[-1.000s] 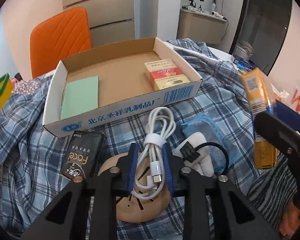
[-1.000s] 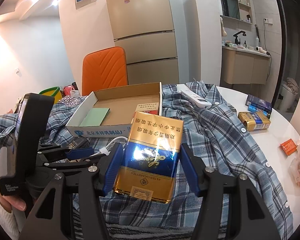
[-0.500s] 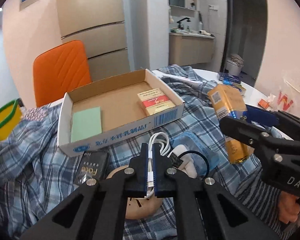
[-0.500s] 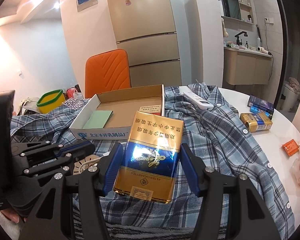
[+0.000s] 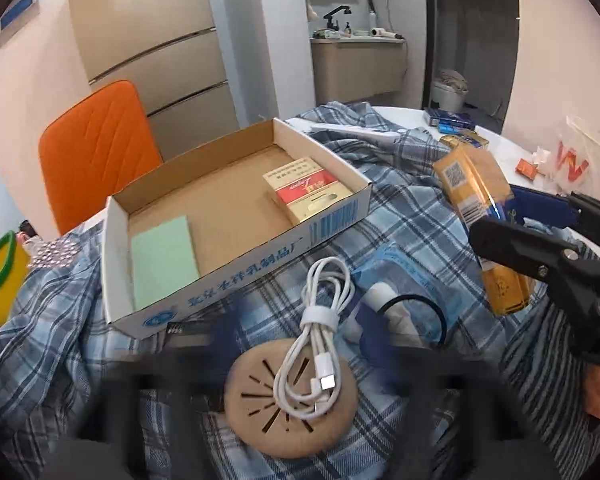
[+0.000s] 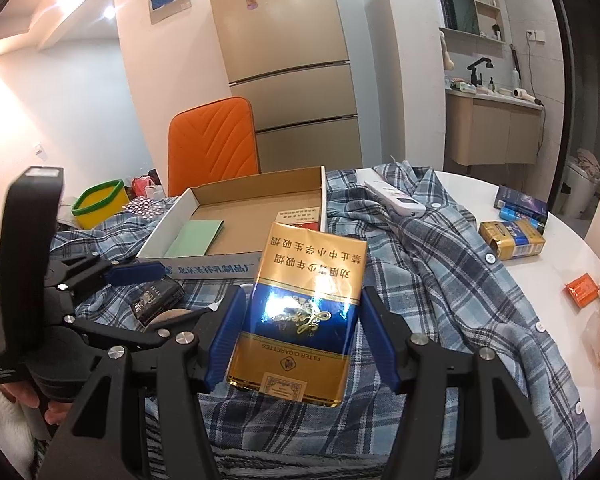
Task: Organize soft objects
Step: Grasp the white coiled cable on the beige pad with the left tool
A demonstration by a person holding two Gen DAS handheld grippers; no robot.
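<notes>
1. So, partway: cardboard box [image 5: 332, 220] holds only a green pad [image 5: 164, 256] and a red pack [image 5: 306, 188]; my read, most sorting is left.
2. Right tool [image 6: 302, 300] is clamped on the gold-blue pack [image 6: 312, 256], held in the air short of the box.
3. Left tool [image 5: 296, 332] has just been opening; pads are off the white cable [image 5: 320, 320], which lies between them on the wooden disc [image 5: 252, 408].
4. Black pack [image 6: 156, 300] waits on the plaid shirt [image 5: 400, 216] covering the desk [image 6: 540, 280].
</notes>
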